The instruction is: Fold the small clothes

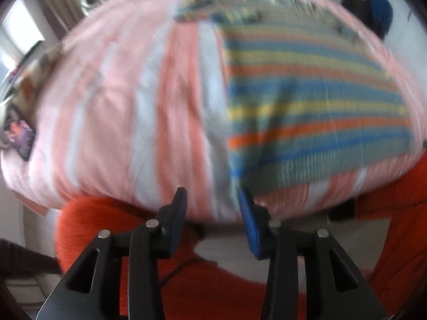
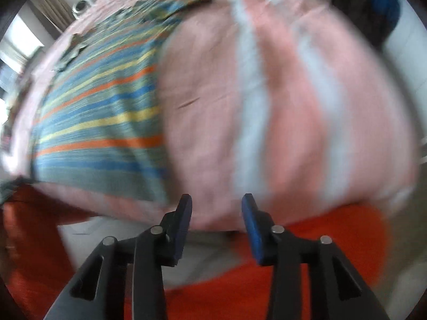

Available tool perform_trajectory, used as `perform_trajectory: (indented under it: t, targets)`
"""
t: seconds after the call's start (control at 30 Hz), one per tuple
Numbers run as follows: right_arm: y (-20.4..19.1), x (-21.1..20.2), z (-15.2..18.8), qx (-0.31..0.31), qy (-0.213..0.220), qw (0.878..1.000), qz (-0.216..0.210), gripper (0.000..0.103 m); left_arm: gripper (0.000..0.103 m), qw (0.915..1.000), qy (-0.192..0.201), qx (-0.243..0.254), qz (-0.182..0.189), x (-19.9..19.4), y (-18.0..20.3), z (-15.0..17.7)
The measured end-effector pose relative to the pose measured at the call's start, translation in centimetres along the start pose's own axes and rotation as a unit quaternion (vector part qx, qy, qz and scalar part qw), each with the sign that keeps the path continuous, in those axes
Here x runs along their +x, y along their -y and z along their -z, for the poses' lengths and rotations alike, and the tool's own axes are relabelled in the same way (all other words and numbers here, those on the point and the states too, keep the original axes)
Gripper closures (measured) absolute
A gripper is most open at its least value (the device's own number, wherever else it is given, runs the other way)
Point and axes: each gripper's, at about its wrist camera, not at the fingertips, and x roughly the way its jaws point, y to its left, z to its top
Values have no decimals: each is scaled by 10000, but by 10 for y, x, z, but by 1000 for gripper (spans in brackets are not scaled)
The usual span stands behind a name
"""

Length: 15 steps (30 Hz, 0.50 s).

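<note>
On the pink-and-white striped bedcover (image 1: 149, 101) lies the striped garment (image 1: 315, 112), a small knitted piece banded in blue, grey-green, yellow and orange. It rests flat, its stripes running across its width. The far end carries a patterned edge; blur prevents further detail.

Left wrist view: the garment occupies the right half of the frame, its near left corner just beside the blue pad of the left gripper (image 1: 212, 208). Contact between pad and cloth cannot be confirmed. The gripper's fingers stand apart, with nothing between them.

Right wrist view: the same garment (image 2: 98, 122) occupies the left half of the frame, its near right corner close to the dark finger of the right gripper (image 2: 217, 213). The fingers of this gripper also stand apart and hold nothing. The bedcover (image 2: 280, 106) fills the space ahead of the gripper.

Both views are motion-blurred.

Surroundings: an orange-red fabric (image 1: 112, 229) shows below the near edge of the bedcover in both views, beneath and beside the gripper fingers. A window (image 1: 16, 34) with a curtain appears at upper left. A dark blue and black object (image 1: 376, 10) sits at upper right, beyond the bedcover. A small printed item (image 1: 18, 133) lies at the left edge of the bedcover.
</note>
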Motion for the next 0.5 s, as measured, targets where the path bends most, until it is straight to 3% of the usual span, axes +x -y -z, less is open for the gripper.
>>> perform_trajectory:
  t: [0.07,0.1,0.2,0.27,0.37,0.43,0.5]
  targets:
    - [1,-21,-6,-212,421,9979,437,64,46,9987,445,-214,92,-18,-5,-21]
    - [-3,-32,-14,-291,679,9965,394,64,37,9969,695,-290,236,-26,-4,-35]
    - [-29,-47,-40,-475,1215,9912,-241,64,28,9926,1102,-174,471,-23,17,-60]
    - [-54,-41,-55,-659,1395,9854,-722,64,24,9906,1307,58,404,-5,38,-74]
    - [-87,-10,-66,-918,1451,9777,-1212,64,24,9923,1203,276,102,35,56,-75]
    - [-97,24,-58,-1014,1108,9830,-1053,64,23,9962,737,407,-228,65,60,-58]
    - [-96,38,-43,-1106,901,9871,-733,64,16,9969,733,242,-140,66,50,-36]
